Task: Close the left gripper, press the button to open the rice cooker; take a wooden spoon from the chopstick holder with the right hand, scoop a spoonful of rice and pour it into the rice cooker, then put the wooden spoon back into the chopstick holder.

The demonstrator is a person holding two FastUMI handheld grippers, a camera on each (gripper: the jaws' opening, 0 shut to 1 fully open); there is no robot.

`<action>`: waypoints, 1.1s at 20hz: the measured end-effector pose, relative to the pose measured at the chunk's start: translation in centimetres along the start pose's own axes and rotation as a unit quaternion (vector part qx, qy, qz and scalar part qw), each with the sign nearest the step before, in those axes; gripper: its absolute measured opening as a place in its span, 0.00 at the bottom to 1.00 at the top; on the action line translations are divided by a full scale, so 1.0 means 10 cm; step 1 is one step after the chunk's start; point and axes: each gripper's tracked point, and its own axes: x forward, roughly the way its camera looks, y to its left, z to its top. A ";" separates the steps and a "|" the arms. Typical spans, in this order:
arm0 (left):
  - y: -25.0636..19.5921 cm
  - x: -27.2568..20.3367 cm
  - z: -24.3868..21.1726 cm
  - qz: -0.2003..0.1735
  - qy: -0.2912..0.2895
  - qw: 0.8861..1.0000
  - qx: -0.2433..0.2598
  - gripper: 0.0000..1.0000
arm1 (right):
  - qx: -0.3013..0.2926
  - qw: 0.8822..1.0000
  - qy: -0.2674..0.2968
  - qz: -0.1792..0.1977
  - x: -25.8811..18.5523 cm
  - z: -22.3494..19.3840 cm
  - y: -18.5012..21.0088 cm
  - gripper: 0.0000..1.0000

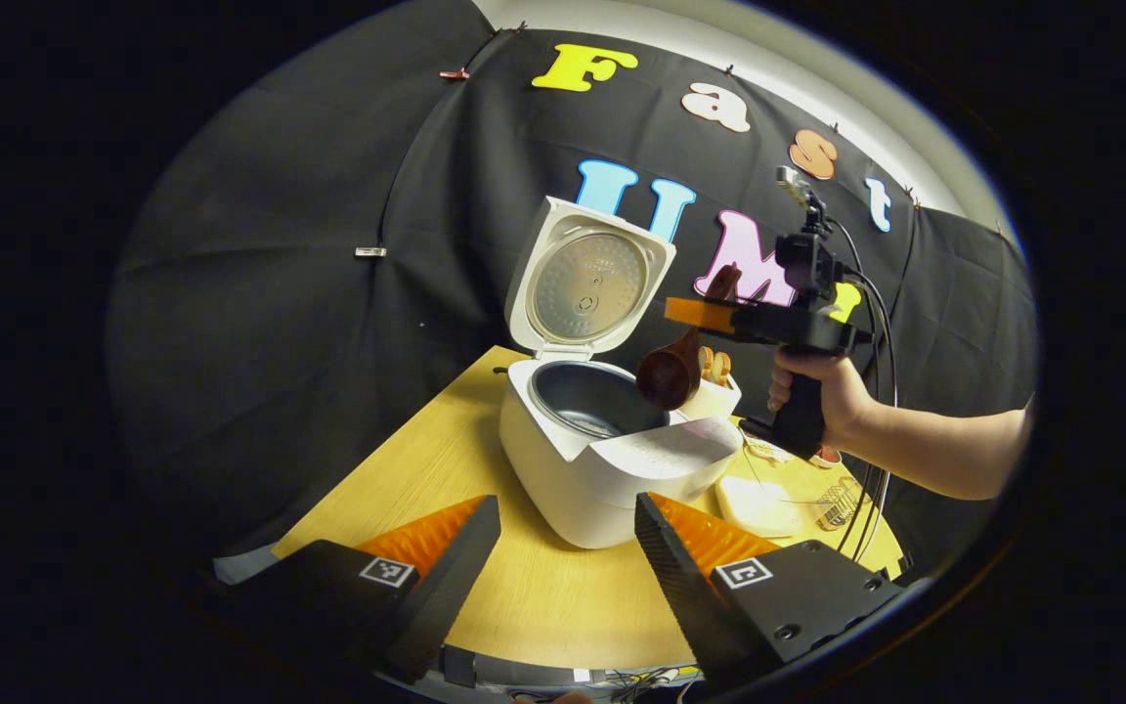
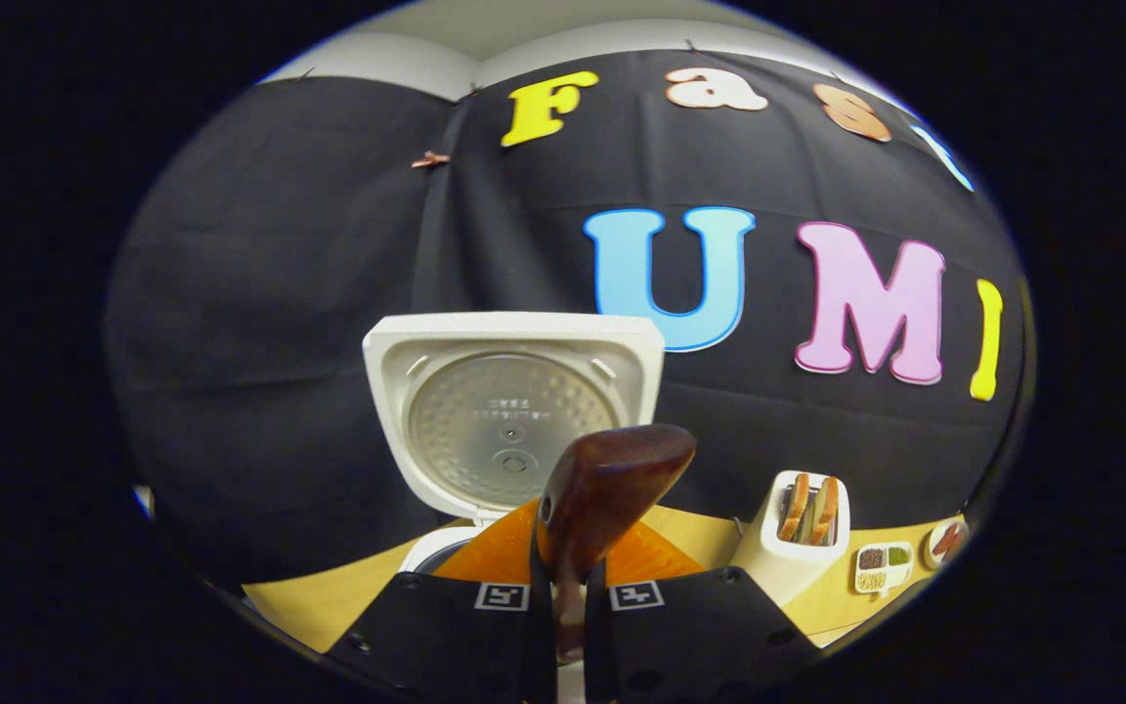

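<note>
Bench's got the rice cooker point(image 1: 612, 460) lid up; right tool point(image 1: 695, 315) clamps the wooden spoon point(image 1: 669, 374) over the pot, left tool point(image 1: 568, 543) spread wide and idle. I'd tip slowly, bowl centered.

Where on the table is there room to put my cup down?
The bare wood left of the rice cooker, running to the table's left edge, is free, and so is the strip between the cooker and the left claw. Right of the cooker it is crowded: the chopstick holder, a white block and a wire rack.
</note>
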 end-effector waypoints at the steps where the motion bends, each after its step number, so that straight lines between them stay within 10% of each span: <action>1: -0.03 -0.01 0.01 -0.001 -0.002 1.000 0.001 0.96 | 0.019 1.000 -0.002 -0.012 -0.08 0.06 -0.13 0.15; 9: -0.45 -0.05 0.28 -0.019 -0.037 0.998 0.036 0.96 | 0.122 0.983 -0.046 -0.129 -1.19 0.53 -1.51 0.15; 22: -1.59 0.40 0.40 -0.014 -0.053 0.998 0.027 0.96 | 0.190 0.935 -0.026 -0.299 -2.71 -0.13 -4.10 0.15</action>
